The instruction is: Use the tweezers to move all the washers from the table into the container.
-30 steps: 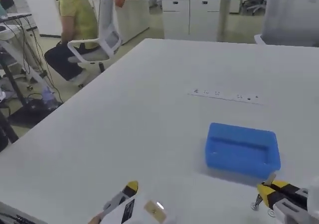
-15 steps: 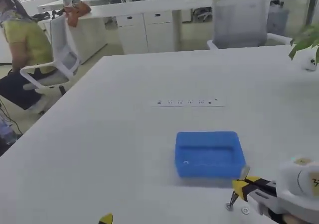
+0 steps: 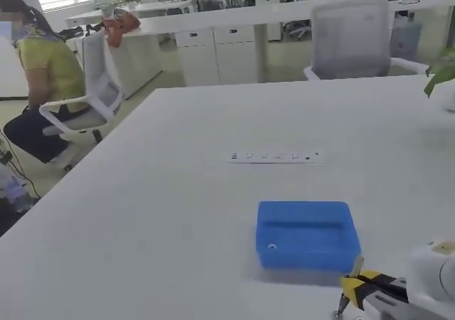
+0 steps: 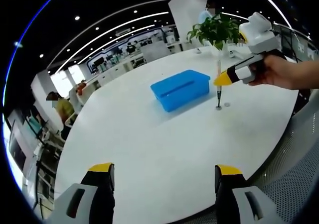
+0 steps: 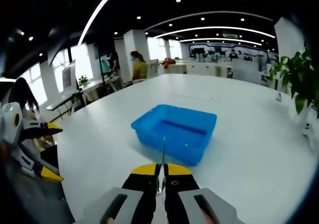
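our right gripper point(image 5: 162, 170), fingers clamped on the tweezers point(image 4: 218, 92), holds the tips down at the bench point(image 4: 149, 144) just beside a washer point(image 4: 227, 104), near the blue container point(image 3: 307, 235). the left gripper point(image 4: 164, 168) hangs with fingers apart. the washer looks light, stiff and slippery; we judge a pinch across its rim best.

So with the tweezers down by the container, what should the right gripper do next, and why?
Probably slide the tip of the tweezers sideways onto the washer and pinch it. The right gripper holds them tip-down on the table; the washer lies just beside the tip, outside the blue container. The left gripper is open, away from the work.
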Tool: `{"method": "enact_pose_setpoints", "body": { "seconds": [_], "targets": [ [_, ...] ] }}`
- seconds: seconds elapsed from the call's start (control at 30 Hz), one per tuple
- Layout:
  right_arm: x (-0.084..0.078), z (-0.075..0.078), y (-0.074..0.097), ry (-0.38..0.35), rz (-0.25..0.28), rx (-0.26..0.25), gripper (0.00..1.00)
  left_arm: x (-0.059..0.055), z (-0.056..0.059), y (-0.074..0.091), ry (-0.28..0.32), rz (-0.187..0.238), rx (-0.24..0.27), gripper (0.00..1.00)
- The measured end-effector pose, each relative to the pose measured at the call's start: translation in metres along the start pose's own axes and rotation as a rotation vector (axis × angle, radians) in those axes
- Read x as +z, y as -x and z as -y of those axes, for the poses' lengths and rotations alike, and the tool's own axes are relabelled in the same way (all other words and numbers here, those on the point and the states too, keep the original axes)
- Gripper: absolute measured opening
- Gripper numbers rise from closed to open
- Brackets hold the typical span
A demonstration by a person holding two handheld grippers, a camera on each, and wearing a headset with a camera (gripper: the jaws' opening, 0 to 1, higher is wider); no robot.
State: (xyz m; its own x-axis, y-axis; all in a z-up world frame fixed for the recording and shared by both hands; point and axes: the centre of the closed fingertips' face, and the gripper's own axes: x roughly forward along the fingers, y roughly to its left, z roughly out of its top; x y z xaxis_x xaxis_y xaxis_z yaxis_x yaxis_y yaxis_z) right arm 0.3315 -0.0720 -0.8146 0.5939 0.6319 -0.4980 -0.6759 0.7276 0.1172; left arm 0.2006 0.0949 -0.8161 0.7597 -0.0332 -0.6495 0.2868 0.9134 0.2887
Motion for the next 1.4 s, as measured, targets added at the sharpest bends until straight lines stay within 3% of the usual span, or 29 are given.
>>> {"method": "enact_pose_setpoints", "body": {
  "seconds": [0.23, 0.43, 0.63, 0.8, 1.07, 1.23, 1.4],
  "targets": [
    [0.013, 0.0, 0.006, 0.019, 0.009, 0.02, 0.0, 0.0, 0.001, 0.0, 0.002, 0.0, -0.009, 0.85],
    [0.051, -0.004, 0.012, 0.034, 0.07, 0.042, 0.0, 0.0, 0.001, 0.0, 0.002, -0.001, -0.005, 0.84],
    [0.092, 0.001, 0.005, 0.093, 0.146, 0.022, 0.0, -0.002, 0.0, -0.001, -0.001, -0.007, -0.003, 0.84],
    [0.105, 0.009, -0.009, 0.108, 0.161, 0.009, 0.0, -0.002, 0.001, -0.001, -0.006, -0.01, -0.006, 0.84],
    [0.1, 0.02, -0.029, 0.099, 0.144, -0.019, 0.0, -0.003, 0.001, -0.002, -0.006, -0.015, -0.004, 0.84],
    [0.08, 0.03, -0.047, 0.081, 0.089, -0.037, 0.0, -0.003, 0.001, -0.002, -0.009, -0.016, -0.006, 0.84],
    [0.069, 0.034, -0.057, 0.042, 0.068, -0.038, 0.0, -0.004, 0.001, -0.002, -0.008, -0.02, -0.004, 0.83]
  ]
}}
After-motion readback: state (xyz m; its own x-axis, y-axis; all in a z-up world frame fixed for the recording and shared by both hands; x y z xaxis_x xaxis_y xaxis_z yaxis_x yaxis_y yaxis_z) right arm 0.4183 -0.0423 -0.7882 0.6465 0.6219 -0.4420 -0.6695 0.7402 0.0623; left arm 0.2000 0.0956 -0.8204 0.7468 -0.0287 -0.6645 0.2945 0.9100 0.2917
